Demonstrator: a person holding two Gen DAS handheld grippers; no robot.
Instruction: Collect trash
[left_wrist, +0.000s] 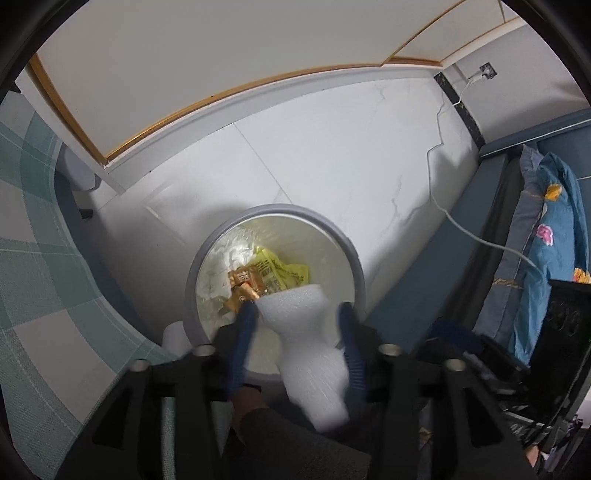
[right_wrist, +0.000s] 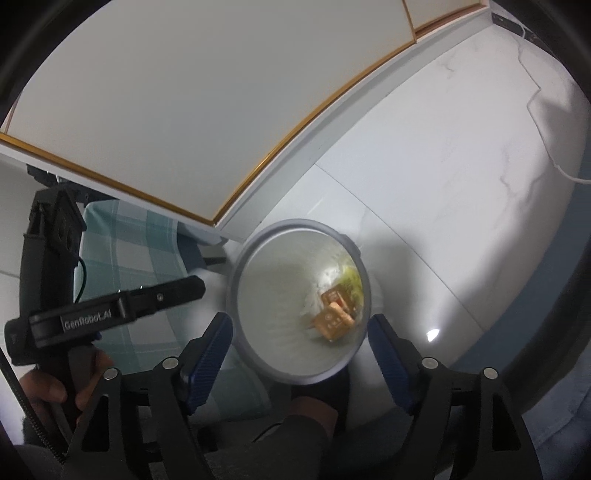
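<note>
1. I take the round trash bin (left_wrist: 354, 254) as my landmark: a grey-rimmed tub with a glossy clear liner, standing on white marbled floor tile (left_wrist: 332, 155).
2. Left of the bin hangs a green-and-white checked cloth (left_wrist: 33, 258), woven and matte.
3. Over the bin's near rim, my left gripper (left_wrist: 297, 314) has a white foam piece (left_wrist: 299, 332) between its blue ribbed fingers (left_wrist: 242, 343). It is waisted, grainy and soft-looking. The jaws stand half apart; I cannot tell whether the pads still press it.
4. My right gripper (right_wrist: 300, 332) straddles the near part of the bin, jaws wide with nothing between them.
5. At the bin's bottom lies a crinkled yellow wrapper (left_wrist: 284, 271).
6. Beside it sit small orange packets (right_wrist: 334, 319), flat and shiny.
</note>
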